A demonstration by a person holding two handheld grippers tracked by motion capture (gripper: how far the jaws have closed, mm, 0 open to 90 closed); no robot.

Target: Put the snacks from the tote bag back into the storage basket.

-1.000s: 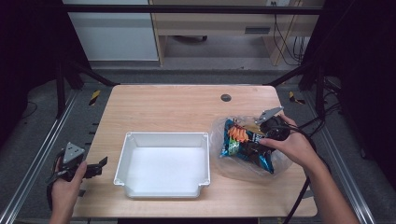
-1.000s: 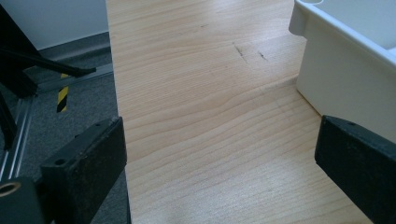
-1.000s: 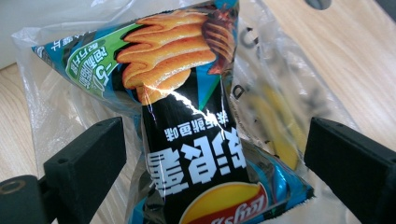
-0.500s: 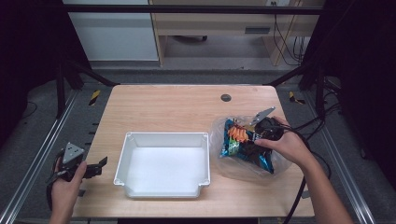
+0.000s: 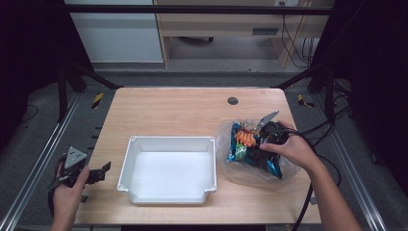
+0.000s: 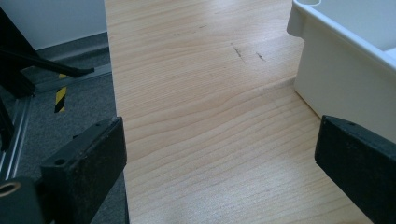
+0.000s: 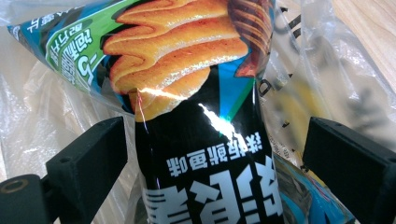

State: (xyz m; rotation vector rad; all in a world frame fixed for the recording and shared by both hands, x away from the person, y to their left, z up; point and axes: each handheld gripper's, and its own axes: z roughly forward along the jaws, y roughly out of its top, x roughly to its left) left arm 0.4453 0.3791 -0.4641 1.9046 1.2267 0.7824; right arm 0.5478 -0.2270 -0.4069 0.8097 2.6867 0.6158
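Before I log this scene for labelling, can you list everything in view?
Table: one, light wood, centre.
Tray: one, white, front middle of the table.
Clear plastic bag: one, transparent, right of the tray, holding snacks.
Snack packet: one, black and blue-green with orange chips pictured, in the bag between the right gripper's open jaws.
Round grommet: one, dark, far edge of the table.
Left gripper: one, black, open, at the table's left edge.
Right gripper: one, black, open, over the bag.
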